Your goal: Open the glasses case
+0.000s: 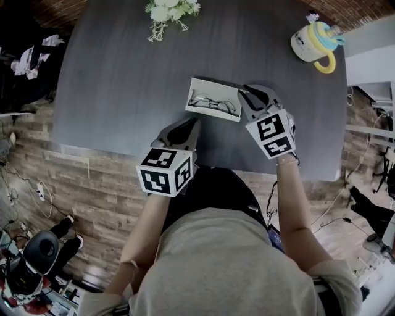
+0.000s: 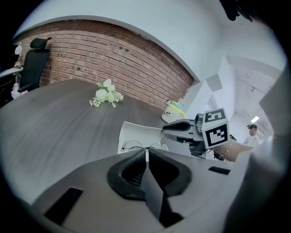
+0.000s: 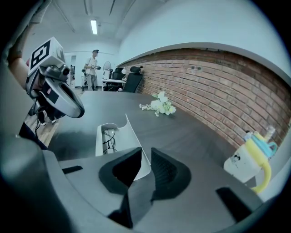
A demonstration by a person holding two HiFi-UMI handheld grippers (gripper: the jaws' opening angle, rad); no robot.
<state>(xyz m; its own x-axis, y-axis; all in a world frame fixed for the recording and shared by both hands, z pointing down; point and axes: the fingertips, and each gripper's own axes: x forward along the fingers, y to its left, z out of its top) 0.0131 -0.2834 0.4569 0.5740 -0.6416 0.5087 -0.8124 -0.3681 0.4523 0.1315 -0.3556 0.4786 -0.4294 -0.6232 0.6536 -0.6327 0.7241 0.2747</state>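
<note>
The white glasses case (image 1: 199,91) lies open on the dark table (image 1: 123,92), with a pair of glasses (image 1: 213,103) inside. Its thin lid (image 3: 129,141) stands upright. My right gripper (image 1: 247,94) is at the case's right end, and in the right gripper view the lid's edge runs down between its jaws (image 3: 146,157), which are shut on it. My left gripper (image 1: 188,126) hovers near the table's front edge, just short of the case (image 2: 136,132). Its jaws (image 2: 146,152) are shut with nothing in them. From the left gripper view I see the glasses (image 2: 141,146) and the right gripper (image 2: 175,127).
A bunch of white flowers (image 1: 171,11) lies at the table's far edge. A pale mug with a yellow handle (image 1: 315,42) stands at the far right. The front edge of the table (image 1: 185,159) is close to my body. A person (image 3: 93,68) stands far off by office chairs.
</note>
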